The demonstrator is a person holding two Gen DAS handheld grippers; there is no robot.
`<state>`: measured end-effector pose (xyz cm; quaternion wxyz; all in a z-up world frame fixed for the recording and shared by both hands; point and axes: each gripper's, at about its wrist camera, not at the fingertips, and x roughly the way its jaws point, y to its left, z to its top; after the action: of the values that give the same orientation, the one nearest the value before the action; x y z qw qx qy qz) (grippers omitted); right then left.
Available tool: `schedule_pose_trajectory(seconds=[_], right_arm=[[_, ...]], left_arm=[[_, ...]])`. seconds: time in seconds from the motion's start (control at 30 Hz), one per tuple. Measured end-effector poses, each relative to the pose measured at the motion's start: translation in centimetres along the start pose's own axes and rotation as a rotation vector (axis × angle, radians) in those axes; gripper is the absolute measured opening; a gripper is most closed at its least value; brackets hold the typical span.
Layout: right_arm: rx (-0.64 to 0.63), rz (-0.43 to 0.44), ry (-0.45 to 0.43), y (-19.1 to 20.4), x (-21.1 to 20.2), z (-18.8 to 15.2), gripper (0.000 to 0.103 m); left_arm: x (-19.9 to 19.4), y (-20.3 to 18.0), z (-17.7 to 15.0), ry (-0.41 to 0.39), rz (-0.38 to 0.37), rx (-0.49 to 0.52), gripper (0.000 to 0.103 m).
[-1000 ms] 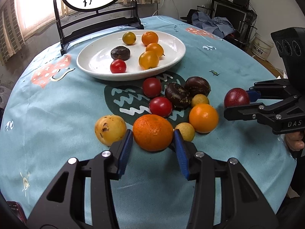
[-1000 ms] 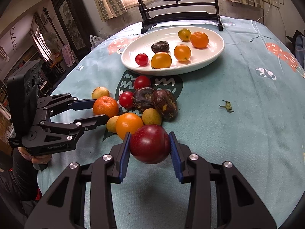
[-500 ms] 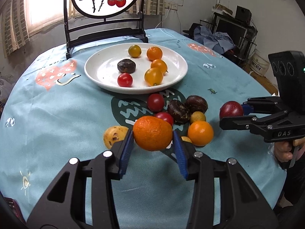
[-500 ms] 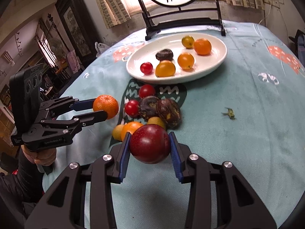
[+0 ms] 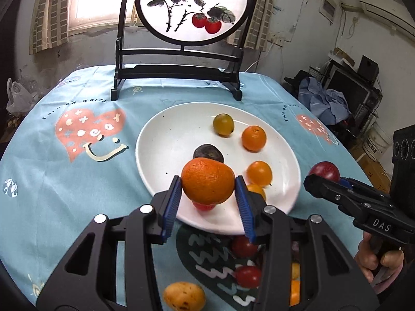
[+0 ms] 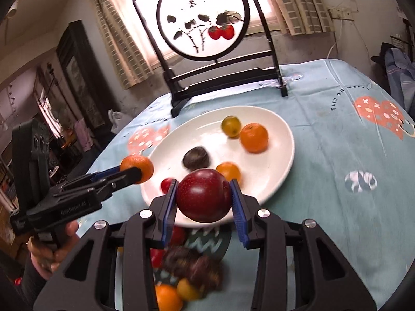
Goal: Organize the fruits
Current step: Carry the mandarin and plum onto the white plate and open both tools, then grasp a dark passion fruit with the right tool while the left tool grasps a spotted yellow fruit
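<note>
My left gripper [image 5: 207, 194] is shut on a large orange [image 5: 207, 180] and holds it in the air over the near rim of the white plate [image 5: 166, 140]. My right gripper [image 6: 204, 199] is shut on a dark red plum [image 6: 203, 194], also above the plate's [image 6: 275, 171] near edge. The plate holds small oranges, a yellow-green fruit [image 5: 223, 124], a dark passion fruit [image 5: 208, 153] and a red tomato. Each gripper shows in the other's view: the plum [image 5: 324, 171] at the right, the orange [image 6: 137, 167] at the left.
Loose fruit lies on the blue tablecloth below the grippers: red tomatoes [image 5: 246, 276], a yellow fruit [image 5: 184, 296], dark passion fruits [image 6: 192, 264], an orange [image 6: 167, 298]. A black framed round screen [image 5: 181, 72] stands behind the plate. Clutter lies beyond the table at right.
Both grippers lifted their fruit off the table and moved forward toward the plate. They now hang over its near rim, with the loose fruit pile behind and below them.
</note>
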<state>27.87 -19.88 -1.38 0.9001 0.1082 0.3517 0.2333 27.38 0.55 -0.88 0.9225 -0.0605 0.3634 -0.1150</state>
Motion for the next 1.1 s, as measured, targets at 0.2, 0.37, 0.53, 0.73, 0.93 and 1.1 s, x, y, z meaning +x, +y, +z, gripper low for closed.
schedule_pose_trajectory(seconds=[0.2,0.37,0.53,0.73,0.93,1.1], right_arm=[[0.017,-0.019,0.042,-1.4,2.8,0.7,0.041],[-0.002,0.04,0.012,-0.1,0.2,0.3,0.07],[-0.019,0.057,0.056,0.9,-1.1,-1.2,0.07],[0.021,0.11,0.205,1.5,-1.0,-3.4,0.07],[-0.033,0.047,0.246,2.4,-1.3,-5.2,0.07],[-0.012,0.068,0.252,1.6,-1.7,-5.1,0.07]], left_arm=[[2.5,1.4,0.9,0.041,0.034,-0.039,0.044],[-0.9,1.8,0.3,-0.061,0.066,-0.053,0.09],[-4.5,2.3,-0.9,-0.115,0.081,-0.073,0.097],[-6.1,3.4,-3.1,-0.088,0.087,-0.127,0.098],[-6.4,3.7,-4.3,-0.053,0.109,-0.138,0.098],[-6.8,3.8,-4.4,-0.045,0.092,-0.146,0.098]])
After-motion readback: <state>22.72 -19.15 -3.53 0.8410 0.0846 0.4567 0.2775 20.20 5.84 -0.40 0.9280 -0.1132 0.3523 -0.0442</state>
